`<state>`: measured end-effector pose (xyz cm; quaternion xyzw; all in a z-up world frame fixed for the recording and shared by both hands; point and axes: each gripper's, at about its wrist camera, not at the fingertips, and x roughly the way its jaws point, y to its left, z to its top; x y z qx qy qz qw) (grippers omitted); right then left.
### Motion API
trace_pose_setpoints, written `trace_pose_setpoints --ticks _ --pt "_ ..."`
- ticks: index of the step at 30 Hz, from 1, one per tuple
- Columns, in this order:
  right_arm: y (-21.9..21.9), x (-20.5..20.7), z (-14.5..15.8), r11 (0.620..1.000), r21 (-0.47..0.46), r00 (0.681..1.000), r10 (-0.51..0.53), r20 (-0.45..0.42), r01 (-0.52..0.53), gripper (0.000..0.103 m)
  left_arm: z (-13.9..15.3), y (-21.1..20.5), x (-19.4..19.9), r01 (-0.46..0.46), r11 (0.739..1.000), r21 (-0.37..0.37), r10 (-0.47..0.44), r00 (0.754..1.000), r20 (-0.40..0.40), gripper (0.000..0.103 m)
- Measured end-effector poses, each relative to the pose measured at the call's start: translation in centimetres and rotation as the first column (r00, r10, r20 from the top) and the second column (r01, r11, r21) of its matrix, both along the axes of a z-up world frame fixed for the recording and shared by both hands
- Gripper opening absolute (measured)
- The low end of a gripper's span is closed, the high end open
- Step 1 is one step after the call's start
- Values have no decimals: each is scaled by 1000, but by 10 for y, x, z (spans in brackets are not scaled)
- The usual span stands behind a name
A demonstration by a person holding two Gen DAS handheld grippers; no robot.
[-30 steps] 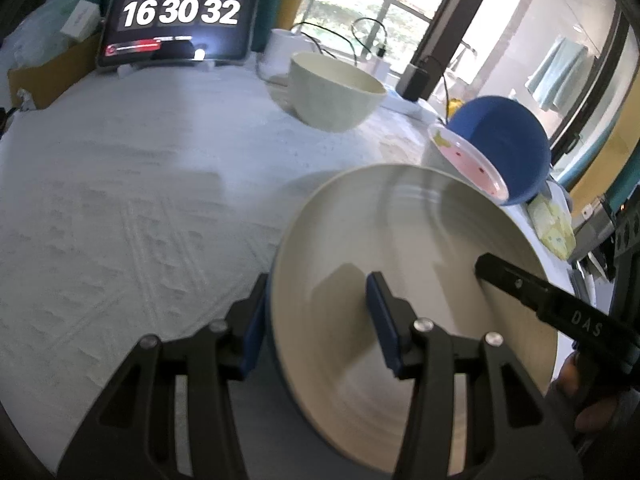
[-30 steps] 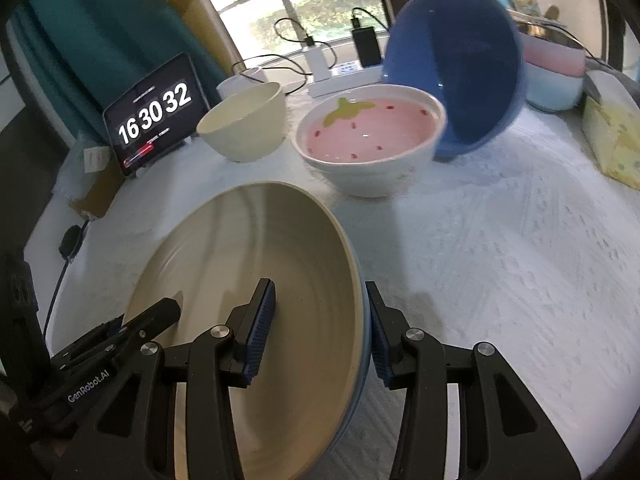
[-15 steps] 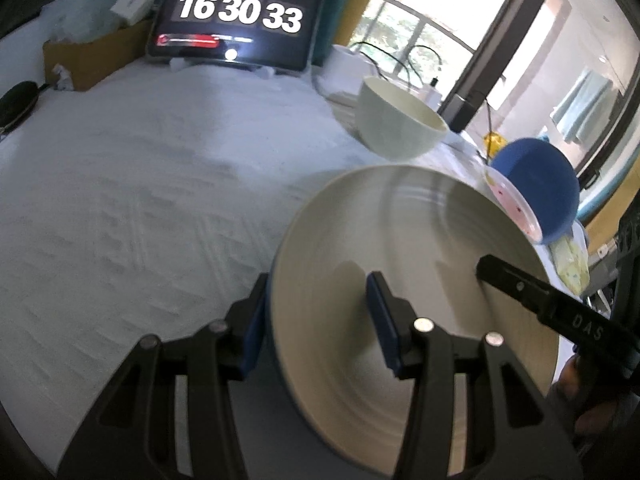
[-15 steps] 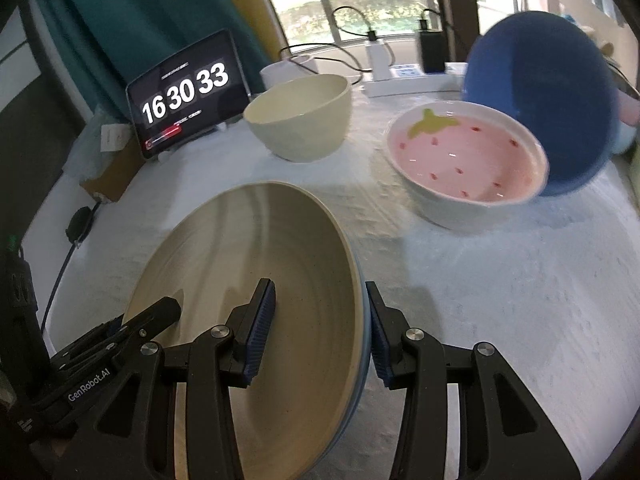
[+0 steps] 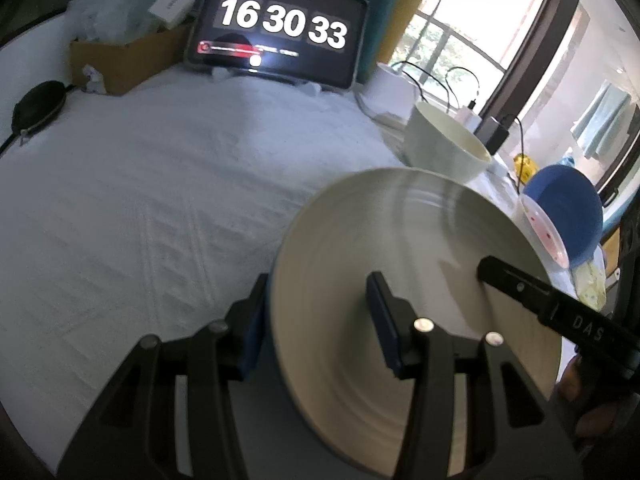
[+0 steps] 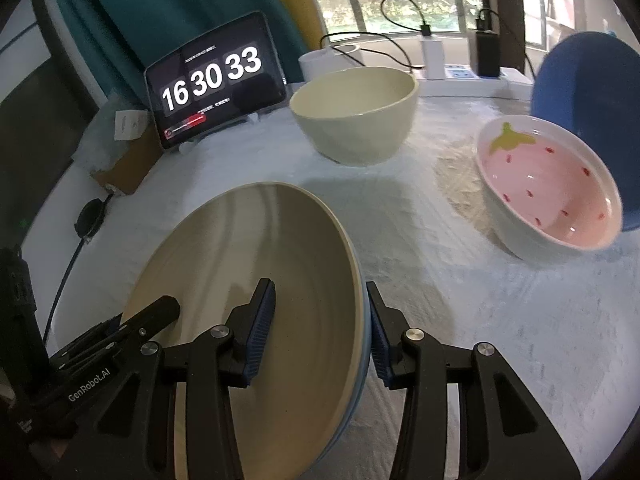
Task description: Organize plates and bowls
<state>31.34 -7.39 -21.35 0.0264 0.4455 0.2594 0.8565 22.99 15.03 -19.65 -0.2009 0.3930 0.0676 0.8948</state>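
Note:
A large beige plate (image 5: 408,280) with a blue underside is held above the white tablecloth by both grippers. My left gripper (image 5: 316,320) is shut on its left rim, one finger under, one inside. My right gripper (image 6: 320,324) is shut on its right rim (image 6: 356,300); the plate's inside shows in the right wrist view (image 6: 248,264). A cream bowl (image 6: 356,116) stands behind it, also seen in the left wrist view (image 5: 448,148). A pink strawberry bowl (image 6: 548,196) sits to the right, with a blue bowl (image 6: 588,92) tilted against it.
A tablet clock (image 5: 280,32) stands at the back of the table. A cardboard box (image 5: 124,60) with bags and a black cable puck (image 5: 38,104) lie at the back left. A power strip with chargers (image 6: 460,68) lines the window side.
Both grippers have carried the plate to the left across the table. The bowls have slid to the right in both views and the tablet looks nearer.

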Motion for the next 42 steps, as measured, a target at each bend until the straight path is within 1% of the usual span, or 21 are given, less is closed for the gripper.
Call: trace_pose_setpoints --ticks 4,9,13,17,23,25,32,36,39,42 --pt "12 4 -5 1000 -10 1000 13 -7 -13 46 -4 6 1 -19 1000 4 19 1000 -4 49" --pt "17 6 -6 1000 -18 1000 7 9 -7 47 -5 6 1 -22 999 28 22 1000 4 49" --pt "18 6 -10 1000 -28 1000 0 8 0 49 -4 3 0 -24 998 56 23 1000 10 49" --pt "21 4 -12 997 -76 1000 -8 22 10 51 -3 -4 2 -20 994 112 19 1000 9 50" --pt "20 2 -8 996 -94 1000 9 27 -7 51 0 -2 -1 -44 993 110 43 999 16 50" --pt "18 0 -6 996 -87 999 9 35 -6 51 6 1 -5 -66 992 105 62 997 42 50" --pt "4 -2 5 997 -78 999 -12 50 16 51 26 0 -15 -107 983 151 89 989 118 51" --pt "-6 -4 14 997 -72 997 -26 70 31 51 35 -7 -16 -93 978 185 68 988 135 52" --pt "-13 -6 21 997 -62 997 -31 69 36 51 42 -15 -18 -86 981 174 59 986 157 52" --pt "-20 -10 28 997 -62 995 -39 87 44 51 52 -29 -16 -48 984 171 15 982 188 52"
